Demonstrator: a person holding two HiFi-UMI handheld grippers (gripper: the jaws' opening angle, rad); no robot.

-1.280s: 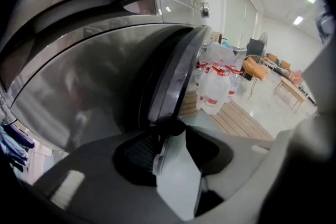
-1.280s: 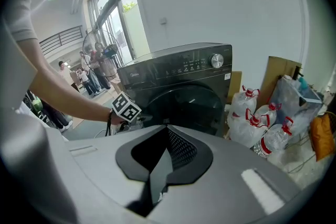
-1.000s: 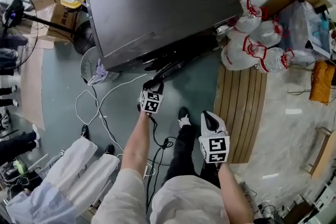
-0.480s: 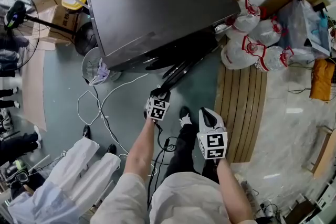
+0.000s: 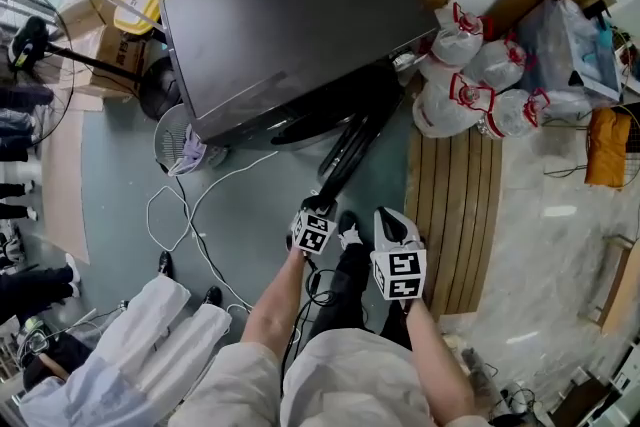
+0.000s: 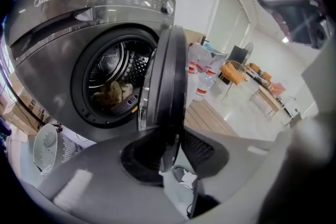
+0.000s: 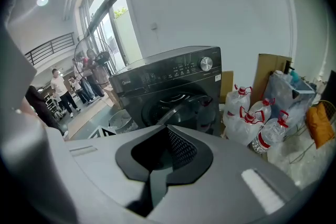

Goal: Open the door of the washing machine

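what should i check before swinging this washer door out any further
1. Grip: left gripper shut on the rim of the door, its jaws having just been closing: ok.
2. Door swung clear of the washing machine front, drum in view: ok.
3. Laundry lies inside the drum, none over the lip: ok.
4. Right gripper empty, jaws together, apart from the door: ok.
5. Room for more swing toward the water bottles: cannot tell.
6. Footing: white cable loops on the floor near the feet: not ok.
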